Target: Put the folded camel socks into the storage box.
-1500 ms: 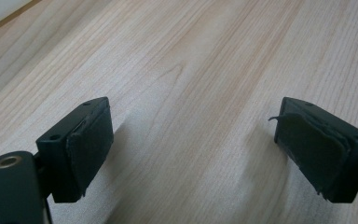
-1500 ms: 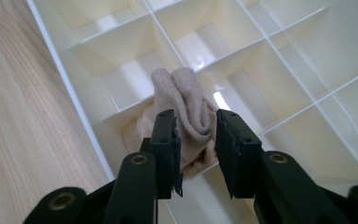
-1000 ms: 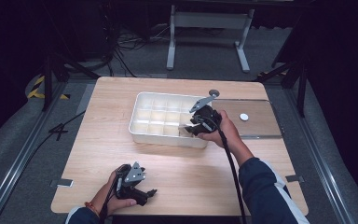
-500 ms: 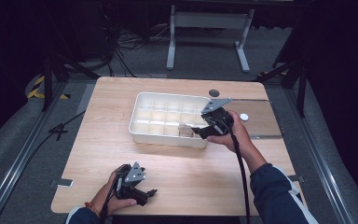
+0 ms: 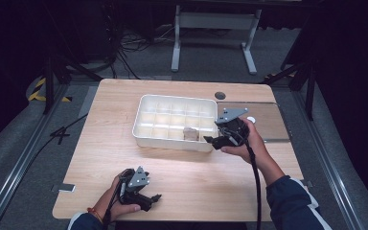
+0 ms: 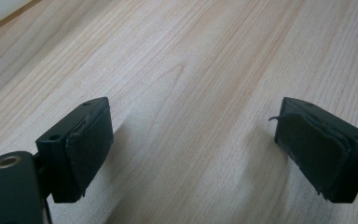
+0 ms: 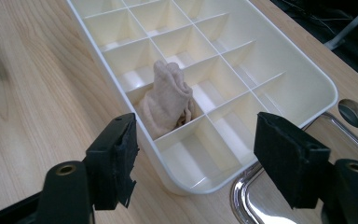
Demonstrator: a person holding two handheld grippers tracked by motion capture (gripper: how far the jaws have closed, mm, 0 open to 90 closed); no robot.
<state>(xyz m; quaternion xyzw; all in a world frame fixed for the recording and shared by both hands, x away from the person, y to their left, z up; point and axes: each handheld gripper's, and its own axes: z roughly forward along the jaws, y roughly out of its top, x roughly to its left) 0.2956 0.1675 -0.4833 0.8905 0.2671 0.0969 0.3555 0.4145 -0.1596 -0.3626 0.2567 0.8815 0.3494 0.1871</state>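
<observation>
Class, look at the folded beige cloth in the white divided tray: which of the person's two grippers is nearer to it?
Right. The right gripper hovers just beside the tray near the cloth; the left gripper rests far off at the table's near edge.

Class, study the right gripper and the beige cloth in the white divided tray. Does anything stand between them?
Only the tray's near wall, low between the right gripper and the beige cloth. The cloth stands above the dividers, so nothing covers it from above. The jaws have just been opening and hold nothing.

Wooden table: white divided tray mid-far; metal plate at right, just beside tray
</observation>
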